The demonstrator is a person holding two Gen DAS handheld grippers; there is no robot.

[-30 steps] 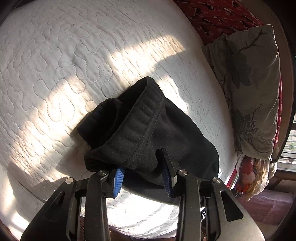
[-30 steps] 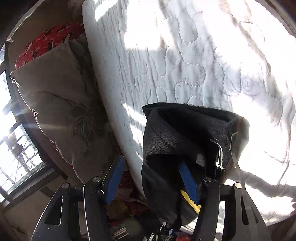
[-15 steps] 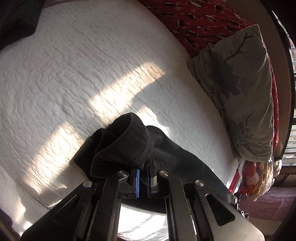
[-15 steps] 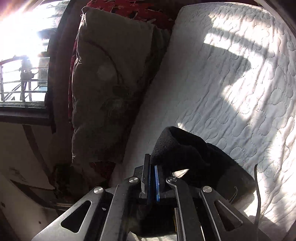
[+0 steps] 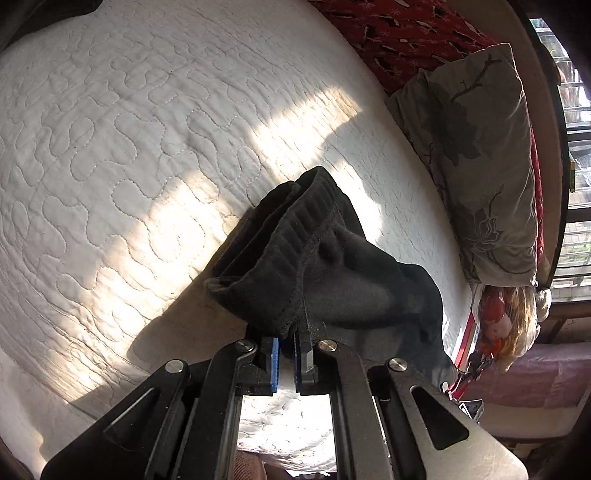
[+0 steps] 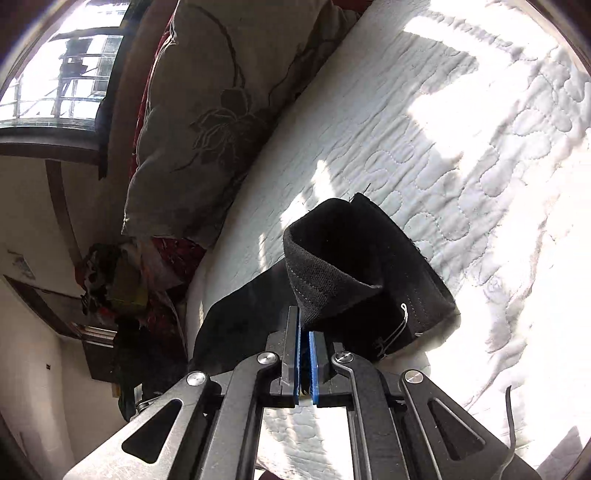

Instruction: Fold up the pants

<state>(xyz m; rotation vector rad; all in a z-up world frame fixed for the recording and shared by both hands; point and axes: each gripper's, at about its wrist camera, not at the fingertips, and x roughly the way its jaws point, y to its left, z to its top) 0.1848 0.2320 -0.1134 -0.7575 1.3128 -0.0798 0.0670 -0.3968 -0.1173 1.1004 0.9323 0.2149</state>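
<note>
The black pants (image 5: 325, 266) hang bunched over a white quilted mattress (image 5: 129, 147). My left gripper (image 5: 286, 338) is shut on the ribbed waistband edge and holds it above the mattress. In the right wrist view my right gripper (image 6: 303, 332) is shut on another part of the black pants (image 6: 351, 273), a stitched band with a white drawstring (image 6: 400, 325) hanging at its right. The cloth sags between the two grips toward the mattress edge.
A grey flowered pillow (image 5: 480, 155) stands along the mattress's side, also in the right wrist view (image 6: 207, 110). A red patterned cloth (image 5: 399, 33) lies behind it. Bags and clutter (image 5: 506, 325) sit on the floor by the window (image 6: 55, 74).
Both grippers were open around the pants' edge a second ago, then closed on the cloth. Since then both have lifted the pants off the mattress.
</note>
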